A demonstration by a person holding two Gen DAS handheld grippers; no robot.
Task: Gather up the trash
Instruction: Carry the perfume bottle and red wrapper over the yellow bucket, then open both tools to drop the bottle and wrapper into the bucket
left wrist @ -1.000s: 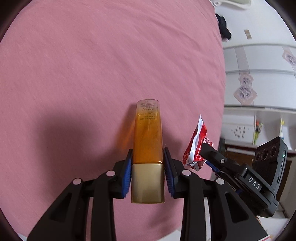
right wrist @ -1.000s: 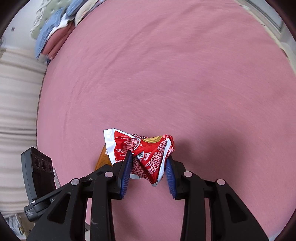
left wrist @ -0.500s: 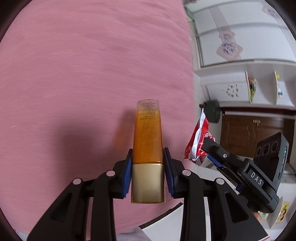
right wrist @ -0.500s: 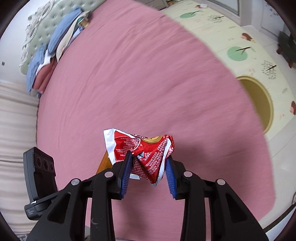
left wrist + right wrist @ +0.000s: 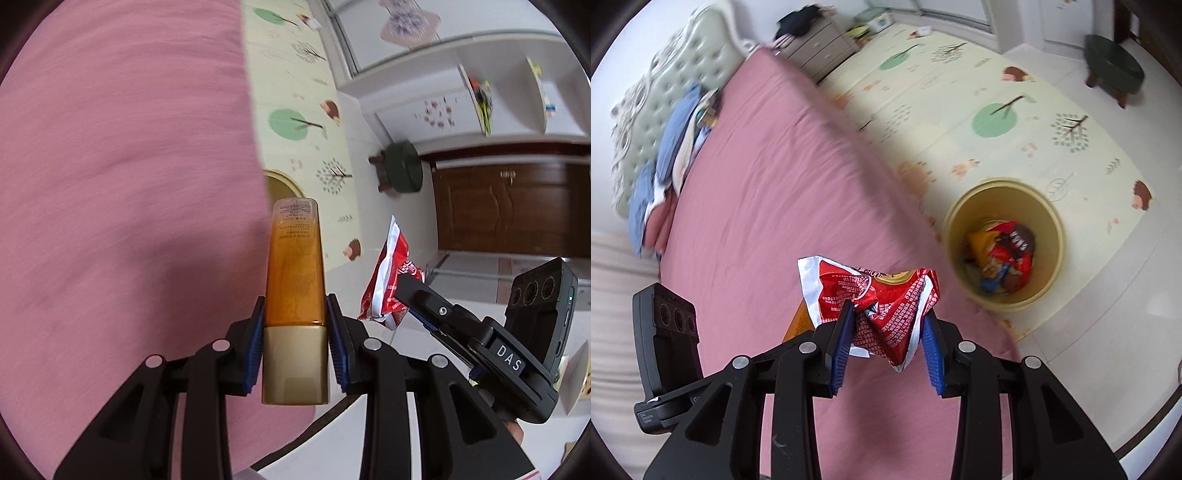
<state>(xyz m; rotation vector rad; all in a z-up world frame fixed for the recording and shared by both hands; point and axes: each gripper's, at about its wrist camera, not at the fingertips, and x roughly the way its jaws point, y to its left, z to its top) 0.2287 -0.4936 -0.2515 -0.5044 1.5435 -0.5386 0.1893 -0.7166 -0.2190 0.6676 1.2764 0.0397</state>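
My left gripper [image 5: 294, 347] is shut on an orange tube with a gold cap [image 5: 294, 280], held above the pink bed [image 5: 110, 184] near its edge. My right gripper [image 5: 886, 349] is shut on a crumpled red and white wrapper [image 5: 882, 299]; the wrapper also shows in the left wrist view [image 5: 388, 284], to the right of the tube. A yellow trash bin [image 5: 1049, 221] stands on the floor mat beside the bed, ahead and right of my right gripper, with several wrappers inside. Its rim peeks out behind the tube in the left wrist view [image 5: 284, 184].
A patterned cream play mat [image 5: 997, 92] covers the floor. A dark green stool [image 5: 1113, 62] stands at the far right. Folded clothes [image 5: 672, 140] lie by the headboard. A grey dresser [image 5: 820, 40] is beyond the bed. A brown door [image 5: 509, 206] is on the right.
Both grippers have swung from over the bed toward its edge, still holding their items. The floor mat, the bin and the stool have come into view.
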